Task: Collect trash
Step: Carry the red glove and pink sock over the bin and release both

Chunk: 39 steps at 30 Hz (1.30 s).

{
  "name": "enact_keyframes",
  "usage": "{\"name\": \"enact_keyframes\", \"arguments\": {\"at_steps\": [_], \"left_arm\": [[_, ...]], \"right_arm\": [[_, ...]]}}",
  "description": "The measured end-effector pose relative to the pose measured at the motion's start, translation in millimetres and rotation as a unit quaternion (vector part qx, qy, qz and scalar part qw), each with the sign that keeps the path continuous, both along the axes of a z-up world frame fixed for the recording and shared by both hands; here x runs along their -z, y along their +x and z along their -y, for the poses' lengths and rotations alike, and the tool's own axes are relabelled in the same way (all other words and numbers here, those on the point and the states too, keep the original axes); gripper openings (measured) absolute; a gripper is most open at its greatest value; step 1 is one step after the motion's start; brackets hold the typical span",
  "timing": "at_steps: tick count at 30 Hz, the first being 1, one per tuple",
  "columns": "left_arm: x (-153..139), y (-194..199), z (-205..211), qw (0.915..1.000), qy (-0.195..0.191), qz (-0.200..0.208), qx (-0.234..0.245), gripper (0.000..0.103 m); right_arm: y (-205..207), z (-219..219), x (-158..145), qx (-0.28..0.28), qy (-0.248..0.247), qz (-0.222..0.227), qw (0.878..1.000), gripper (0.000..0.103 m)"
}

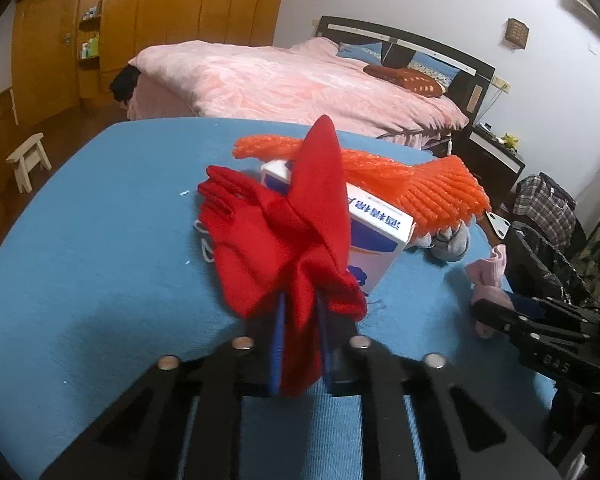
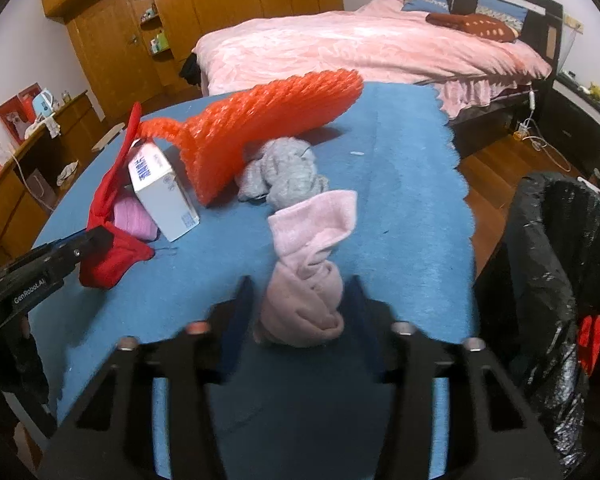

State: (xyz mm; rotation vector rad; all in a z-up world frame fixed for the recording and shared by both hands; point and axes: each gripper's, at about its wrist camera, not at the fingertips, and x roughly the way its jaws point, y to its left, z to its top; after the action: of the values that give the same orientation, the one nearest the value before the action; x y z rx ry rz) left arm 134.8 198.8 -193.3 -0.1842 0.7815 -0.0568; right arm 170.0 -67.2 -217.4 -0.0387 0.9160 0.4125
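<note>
Walls: plain white.
Floor [image 2: 496,160]: reddish wood boards.
Far side: bed [image 1: 300,80] with pink quilt and dark headboard [image 1: 420,46].
Far left: tall wooden wardrobe [image 1: 196,4] with open shelves.
Right: dark nightstand [image 1: 496,160].
Left: small pale stool [image 1: 28,160].

You have a bright red glove [image 1: 256,240] lying against a white box [image 2: 164,196] printed with blue lettering, and above them a vivid orange ribbed foam net [image 2: 268,120]. The table cloth [image 2: 400,200] under them is plain mid-blue, the rolled sock [image 2: 308,272] pale pink, the crumpled cloth [image 2: 284,172] grey. Your bin bag [image 2: 548,272] is glossy black, and the bed cover [image 1: 284,80] behind is mottled pink.
</note>
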Motion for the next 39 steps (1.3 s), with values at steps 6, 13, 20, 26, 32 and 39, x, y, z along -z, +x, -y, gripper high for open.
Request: {"name": "enact_keyframes", "arguments": {"at_steps": [6, 13, 20, 26, 32, 39], "left_arm": [[-15.6, -11.2, 2.5, 0.9997, 0.008, 0.025, 0.001, 0.005], [-44.4, -24.1, 8.2, 0.9982, 0.007, 0.060, -0.002, 0.004], [-80.2, -33.4, 15.6, 0.9951, 0.000, 0.098, 0.004, 0.004], [-103.8, -36.3, 35.2, 0.9921, -0.003, 0.123, 0.028, 0.004], [-114.8, -35.6, 58.3, 0.9900, -0.006, 0.129, 0.056, 0.004], [-124.0, -32.2, 98.0, 0.9857, -0.011, 0.137, 0.097, 0.004]], "right_arm": [[-8.5, -2.9, -11.0, -0.014, 0.006, 0.012, 1.000, 0.037], [-14.7, 1.2, -33.5, -0.014, 0.022, 0.031, 0.999, 0.037], [-18.0, 14.2, -54.2, -0.007, 0.035, 0.046, 0.998, 0.037], [-23.6, 29.2, -74.7, -0.002, 0.040, 0.064, 0.997, 0.037], [-29.3, 51.6, -93.8, 0.014, 0.043, 0.078, 0.996, 0.037], [-38.0, 84.0, -108.6, 0.040, 0.038, 0.093, 0.994, 0.037]]}}
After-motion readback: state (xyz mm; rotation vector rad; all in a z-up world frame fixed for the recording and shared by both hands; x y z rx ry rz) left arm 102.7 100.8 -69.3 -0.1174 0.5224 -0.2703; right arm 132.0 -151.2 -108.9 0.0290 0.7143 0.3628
